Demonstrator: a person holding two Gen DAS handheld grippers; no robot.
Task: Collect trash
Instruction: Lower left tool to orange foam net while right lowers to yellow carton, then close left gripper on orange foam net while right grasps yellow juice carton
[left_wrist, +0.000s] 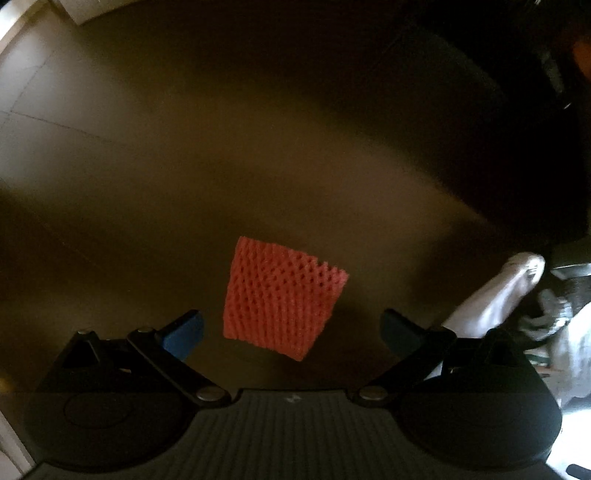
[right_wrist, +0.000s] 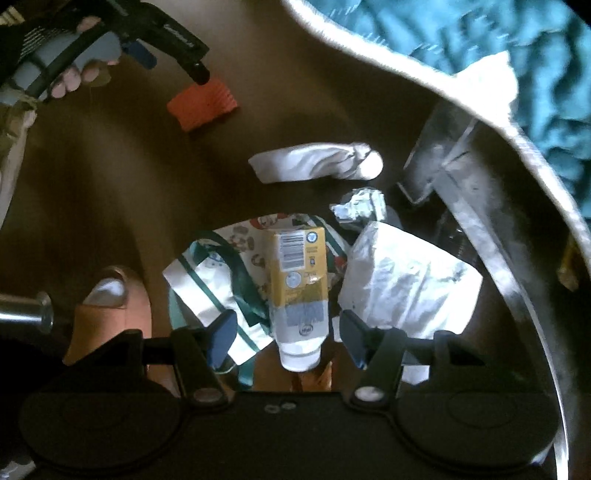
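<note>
Blue-padded fingers of the left gripper (left_wrist: 291, 332) stand wide apart with nothing held, pointing down at a dark brown floor (left_wrist: 147, 166). Between and just beyond them, at 6 o'clock in the left wrist view, lies a red foam net sleeve (left_wrist: 282, 297). A white wrapped bundle (left_wrist: 491, 295) shows at 4 o'clock.

Seen from the right wrist, the right gripper (right_wrist: 286, 338) is likewise open wide and empty, its pads either side of a yellow and white tube (right_wrist: 298, 291) without touching it. The tube rests on a printed bag with green straps (right_wrist: 207, 273). White crumpled paper (right_wrist: 402, 280) lies at 3 o'clock, a foil ball (right_wrist: 358, 208) just above it, the white bundle (right_wrist: 317, 164) toward 12. At 11 o'clock the red sleeve (right_wrist: 203, 103) sits under the left gripper (right_wrist: 173, 48), gripped by a hand (right_wrist: 74, 70). A sandalled foot (right_wrist: 107, 310) stands at 9 o'clock.
</note>
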